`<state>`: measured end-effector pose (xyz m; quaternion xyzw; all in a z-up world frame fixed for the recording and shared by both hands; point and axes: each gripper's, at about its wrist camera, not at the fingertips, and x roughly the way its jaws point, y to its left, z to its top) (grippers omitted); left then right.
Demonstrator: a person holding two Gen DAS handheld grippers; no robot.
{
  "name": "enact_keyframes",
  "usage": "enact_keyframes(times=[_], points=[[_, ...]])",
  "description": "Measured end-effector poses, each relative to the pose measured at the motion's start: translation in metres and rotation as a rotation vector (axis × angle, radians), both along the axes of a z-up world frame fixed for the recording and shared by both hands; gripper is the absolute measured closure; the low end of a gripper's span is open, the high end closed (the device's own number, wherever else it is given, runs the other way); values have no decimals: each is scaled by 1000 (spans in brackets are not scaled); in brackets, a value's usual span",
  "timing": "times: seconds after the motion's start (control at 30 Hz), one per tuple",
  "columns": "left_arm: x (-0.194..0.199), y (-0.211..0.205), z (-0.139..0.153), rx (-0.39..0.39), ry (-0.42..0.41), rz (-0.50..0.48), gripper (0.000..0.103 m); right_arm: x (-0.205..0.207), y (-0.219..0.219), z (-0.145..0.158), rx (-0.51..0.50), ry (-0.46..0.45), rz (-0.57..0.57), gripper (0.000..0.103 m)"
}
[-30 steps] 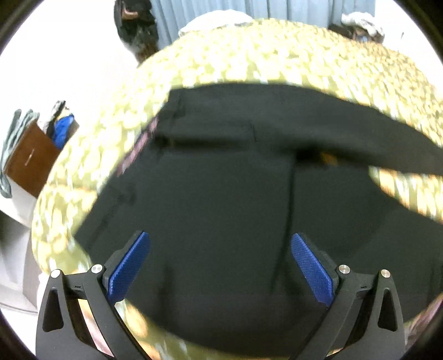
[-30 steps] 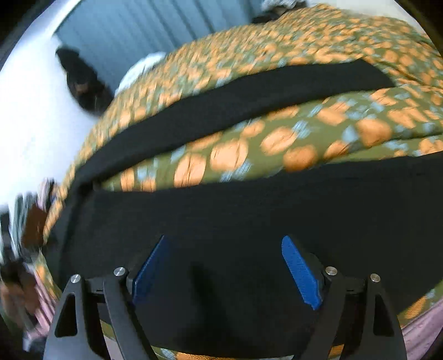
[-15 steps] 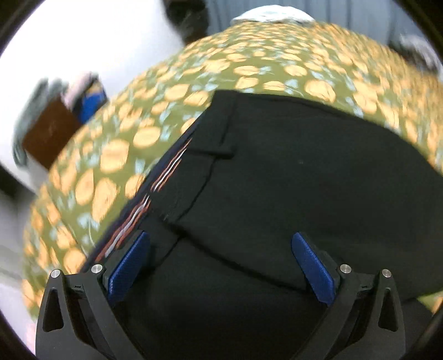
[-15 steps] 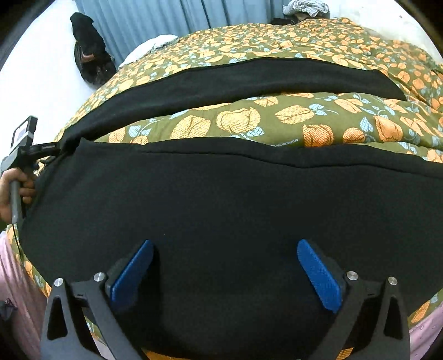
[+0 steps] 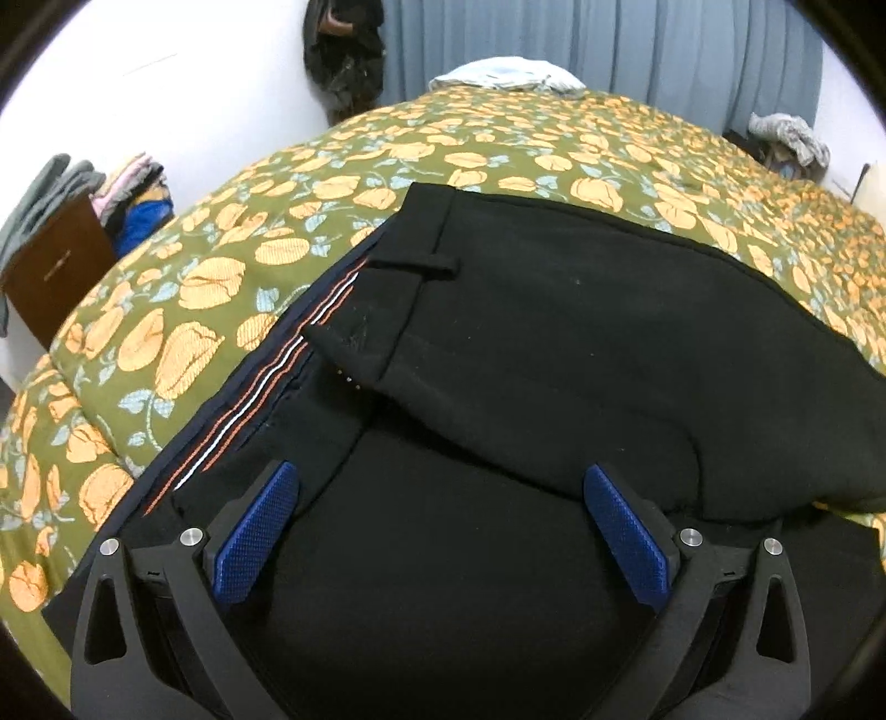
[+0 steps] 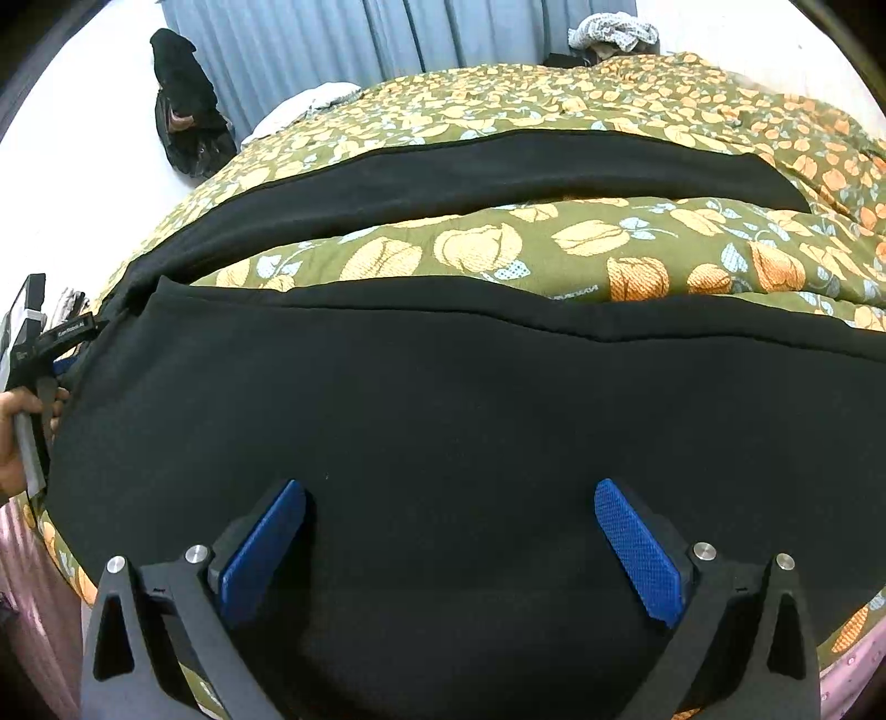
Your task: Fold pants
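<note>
Left wrist view: left tool (image 5: 440,526) and right tool (image 6: 448,540) hover released over spread black trousers (image 5: 554,360); next, likely grasp the waistband (image 5: 382,310).

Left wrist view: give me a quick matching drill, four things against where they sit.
Things:
1 pants
2 pillow
3 cabinet
4 curtain

Places:
A behind the bed's far end
B spread on the bedspread
C left of the bed
D on the bed's far end

Pairs: 1-B, 2-D, 3-C, 4-A
</note>
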<state>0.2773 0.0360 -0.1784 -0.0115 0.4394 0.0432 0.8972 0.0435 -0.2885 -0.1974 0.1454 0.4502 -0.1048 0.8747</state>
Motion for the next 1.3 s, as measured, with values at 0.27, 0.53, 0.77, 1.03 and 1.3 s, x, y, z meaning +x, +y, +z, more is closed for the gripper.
enact_keyframes(times=[0.27, 0.53, 0.77, 1.03, 1.3], points=[[0, 2, -2, -11, -5, 5, 0, -1, 1, -1, -9, -3, 1, 0], [-2, -5, 0, 44, -22, 9, 0, 0, 1, -1, -11, -5, 4, 0], [1, 10, -2, -62, -4, 6, 0, 0, 2, -1, -15, -11, 3, 0], [1, 9, -2, -69, -4, 6, 0, 2, 3, -2, -19, -14, 1, 0], [1, 8, -2, -68, -4, 7, 0, 2, 3, -2, -22, -18, -1, 0]])
